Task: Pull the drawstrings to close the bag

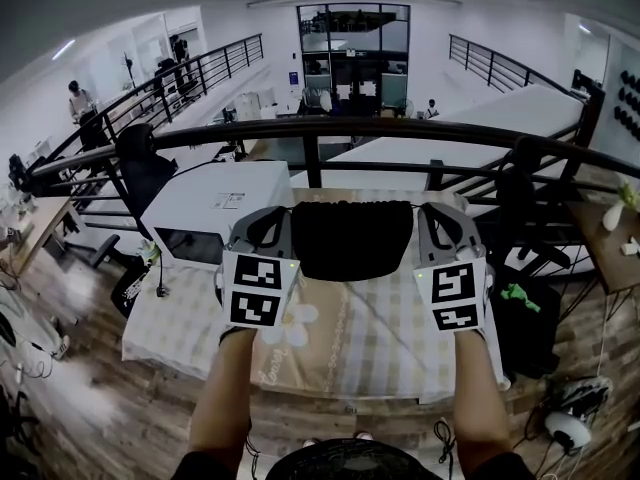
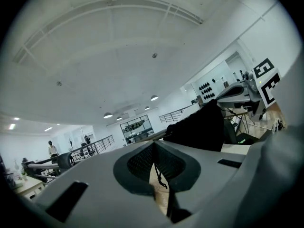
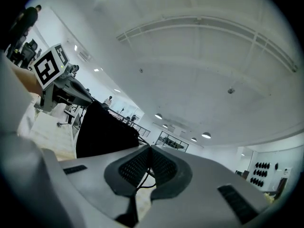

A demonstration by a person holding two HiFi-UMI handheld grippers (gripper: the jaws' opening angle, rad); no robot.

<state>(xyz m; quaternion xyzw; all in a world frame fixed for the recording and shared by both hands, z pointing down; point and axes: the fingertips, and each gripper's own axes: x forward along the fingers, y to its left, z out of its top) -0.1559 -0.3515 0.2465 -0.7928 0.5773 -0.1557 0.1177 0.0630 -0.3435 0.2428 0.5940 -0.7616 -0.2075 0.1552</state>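
In the head view a black drawstring bag (image 1: 350, 238) stands on the checked tablecloth (image 1: 370, 338), with one gripper on each side of it. My left gripper (image 1: 270, 218) is at the bag's left edge and my right gripper (image 1: 438, 216) at its right edge. In the left gripper view the jaws (image 2: 153, 148) are shut on a thin black drawstring (image 2: 158, 172), and the bag (image 2: 199, 127) lies to the right. In the right gripper view the jaws (image 3: 150, 152) are shut on the other black drawstring (image 3: 144, 177), and the bag (image 3: 102, 132) lies to the left. Both grippers tilt upward towards the ceiling.
A white box-shaped machine (image 1: 215, 213) stands on the table left of the bag. A dark metal railing (image 1: 400, 128) runs behind the table. A green object (image 1: 518, 293) lies low at the right, and a person (image 1: 78, 98) stands far off at the left.
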